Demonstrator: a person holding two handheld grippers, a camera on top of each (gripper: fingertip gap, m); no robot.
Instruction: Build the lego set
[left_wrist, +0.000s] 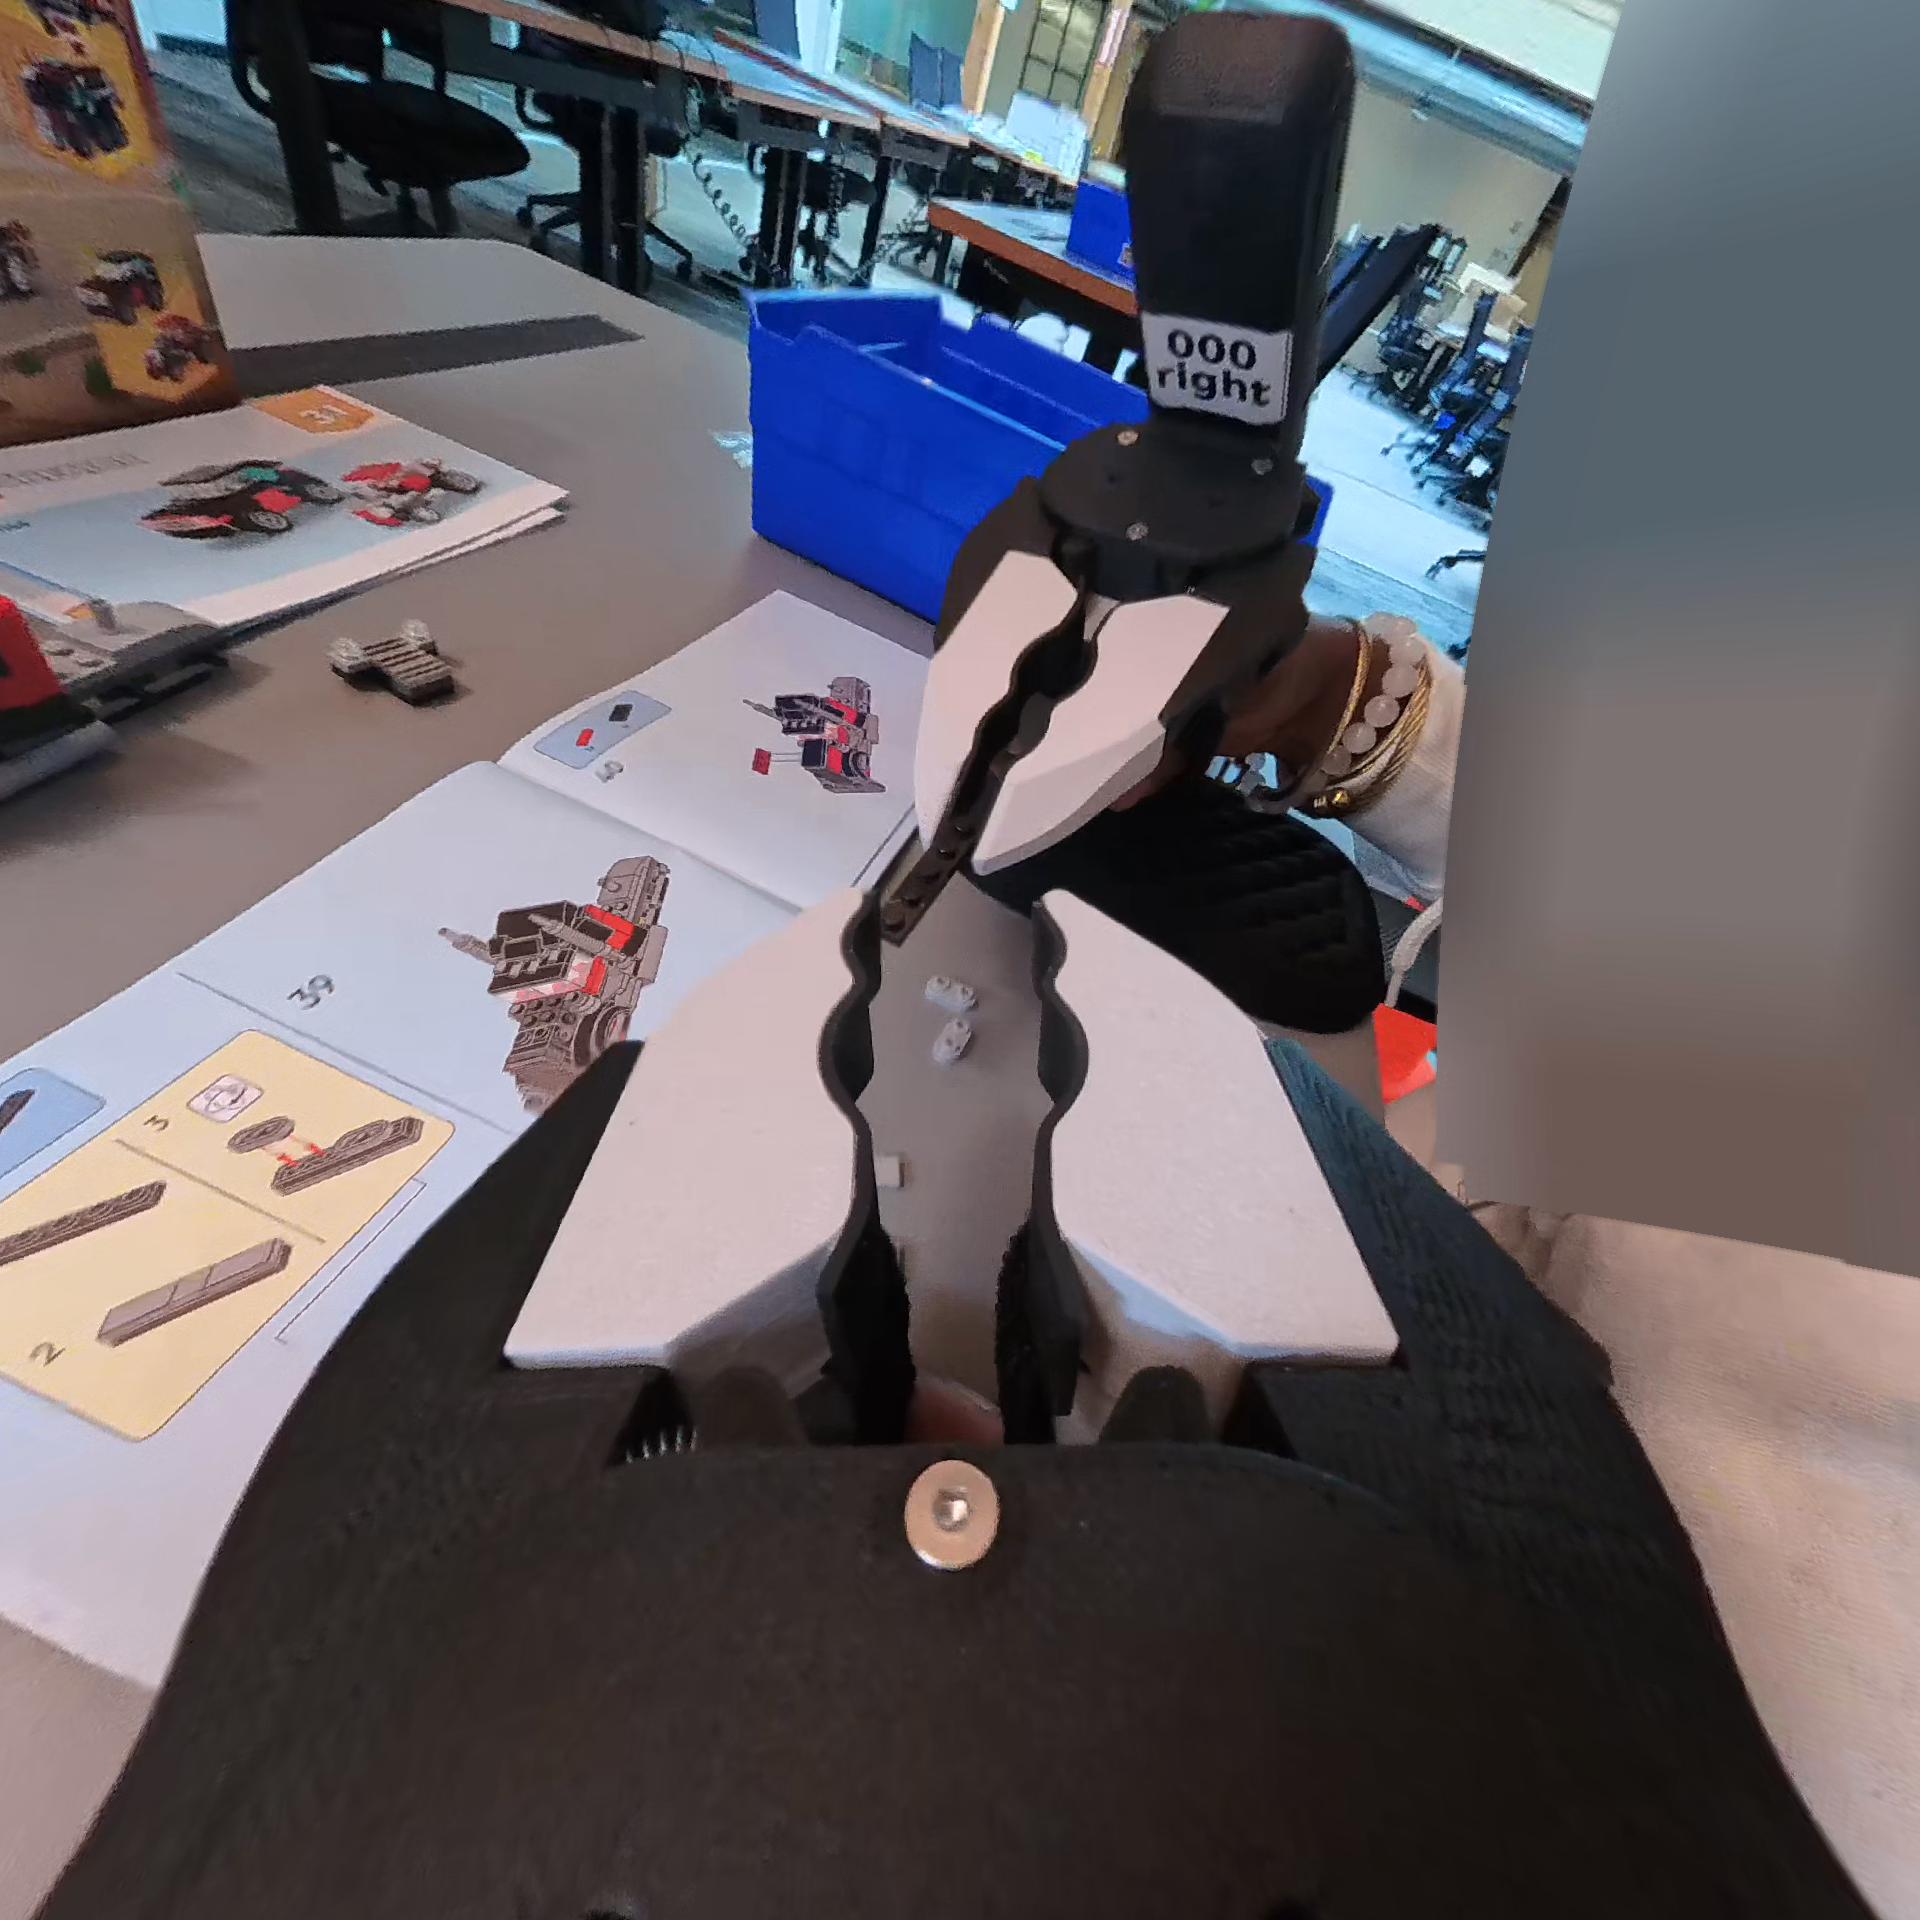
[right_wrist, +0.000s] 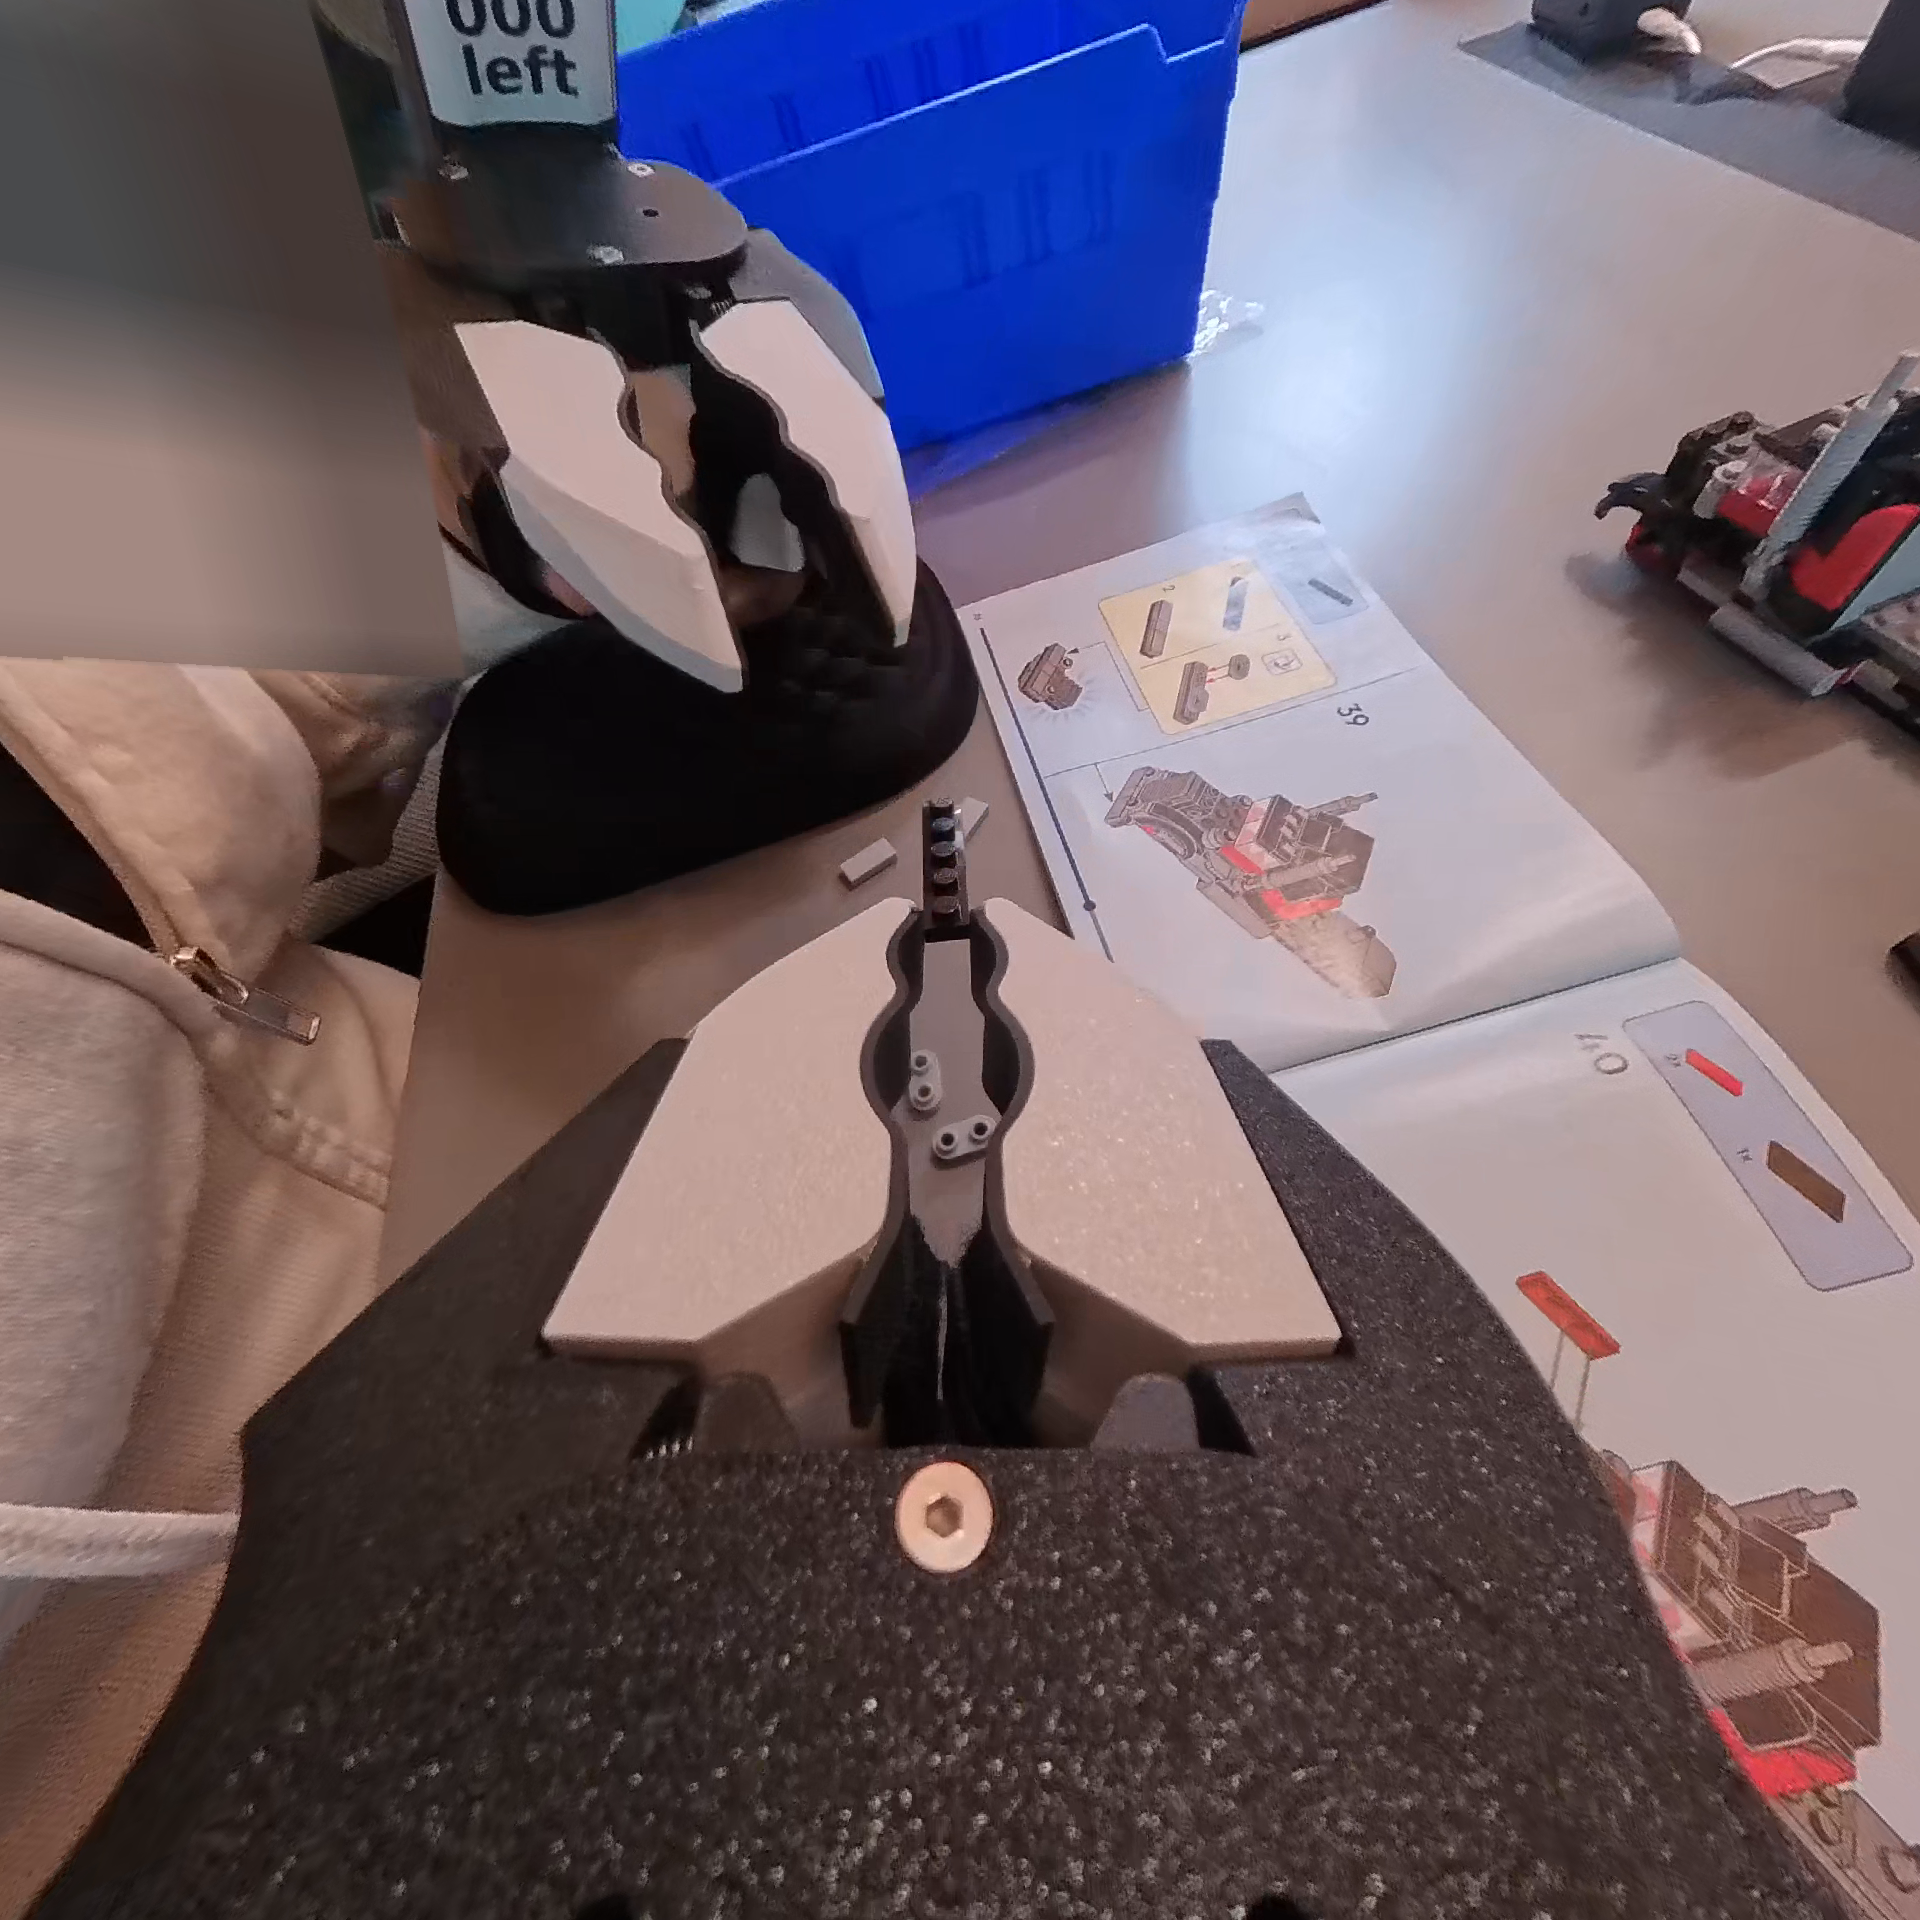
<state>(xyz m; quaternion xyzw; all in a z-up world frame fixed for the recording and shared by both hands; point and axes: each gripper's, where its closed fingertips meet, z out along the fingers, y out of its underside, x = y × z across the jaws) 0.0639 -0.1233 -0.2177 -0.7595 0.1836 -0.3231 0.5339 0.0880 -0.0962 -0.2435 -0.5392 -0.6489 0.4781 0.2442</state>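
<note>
My right gripper (right_wrist: 948, 914) is shut on a long black studded plate (right_wrist: 943, 847) that sticks out past its tips. In the left wrist view the right gripper (left_wrist: 971, 831) points down toward me, and the black plate (left_wrist: 925, 883) ends right by my left gripper's left fingertip. My left gripper (left_wrist: 956, 914) is open and empty; it also shows in the right wrist view (right_wrist: 816, 655). Two small light grey pieces (left_wrist: 951, 1013) lie on the table between the left fingers, and show through the right gripper's gap (right_wrist: 940, 1107). A flat grey tile (right_wrist: 868, 862) lies beside the plate.
An open instruction booklet (left_wrist: 468, 935) (right_wrist: 1299, 779) lies on the grey table. A blue bin (left_wrist: 883, 436) (right_wrist: 987, 208) stands behind. A partly built black and red model (right_wrist: 1787, 561) sits far right. A small grey sub-assembly (left_wrist: 395, 660), a second booklet (left_wrist: 260, 509) and the set's box (left_wrist: 94, 208) are at left. Left tips to right tips: about 5 centimeters. Left tips and right tips are each some 9 centimeters from the flat grey tile (right_wrist: 868, 862).
</note>
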